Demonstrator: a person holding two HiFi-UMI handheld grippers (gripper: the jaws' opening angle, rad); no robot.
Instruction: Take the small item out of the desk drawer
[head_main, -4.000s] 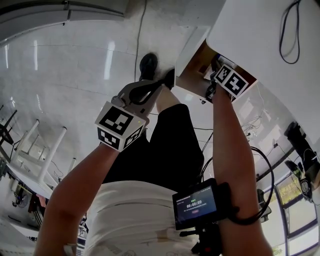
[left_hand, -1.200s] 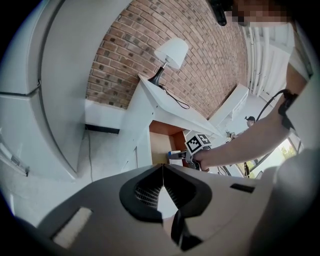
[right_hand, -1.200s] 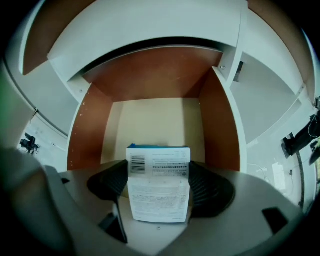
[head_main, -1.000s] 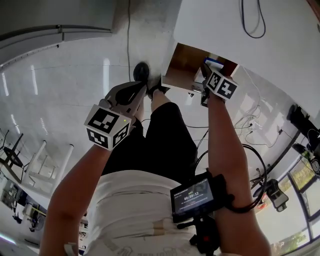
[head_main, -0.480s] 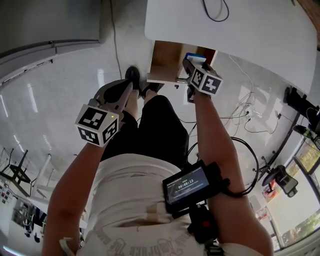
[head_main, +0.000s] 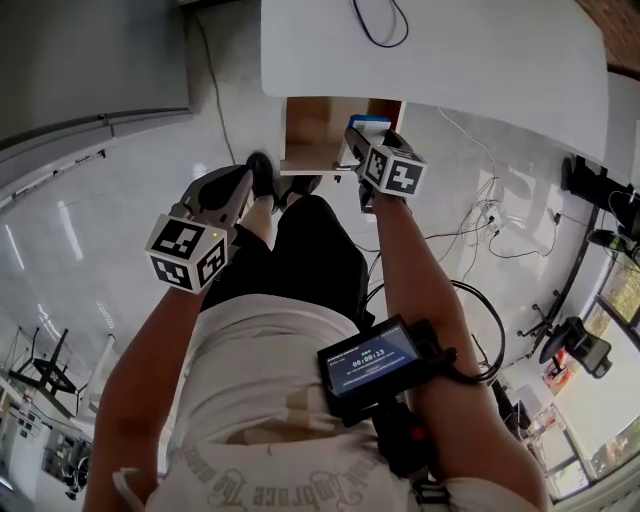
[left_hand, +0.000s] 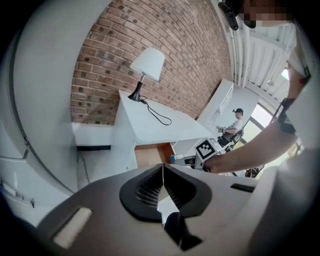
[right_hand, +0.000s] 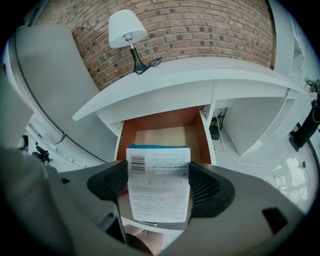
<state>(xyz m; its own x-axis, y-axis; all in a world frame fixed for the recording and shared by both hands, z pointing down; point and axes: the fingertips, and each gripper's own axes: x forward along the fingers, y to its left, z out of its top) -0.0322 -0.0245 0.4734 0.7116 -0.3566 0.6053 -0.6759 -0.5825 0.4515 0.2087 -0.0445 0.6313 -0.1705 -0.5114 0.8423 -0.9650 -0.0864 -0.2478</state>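
Note:
The small item is a white box with a blue edge and a barcode (right_hand: 159, 182). My right gripper (right_hand: 159, 186) is shut on it, holding it above the front of the open wooden drawer (right_hand: 165, 135). In the head view the box (head_main: 368, 124) shows at the right gripper (head_main: 360, 135), by the drawer (head_main: 312, 135) under the white desk (head_main: 440, 60). My left gripper (left_hand: 161, 187) is shut with nothing in it, held low to the left over the floor, its marker cube (head_main: 187, 252) near my knee.
A white lamp (right_hand: 127, 30) and its black cable (head_main: 378, 25) sit on the desk before a brick wall. Cables lie on the floor to the right (head_main: 480, 235). A screen (head_main: 368, 357) is strapped to my right forearm. A person (left_hand: 235, 129) sits far off.
The view has shifted so the desk and drawer sit more centrally. The right gripper has stayed at the drawer with the box; the left gripper holds its place beside my leg.

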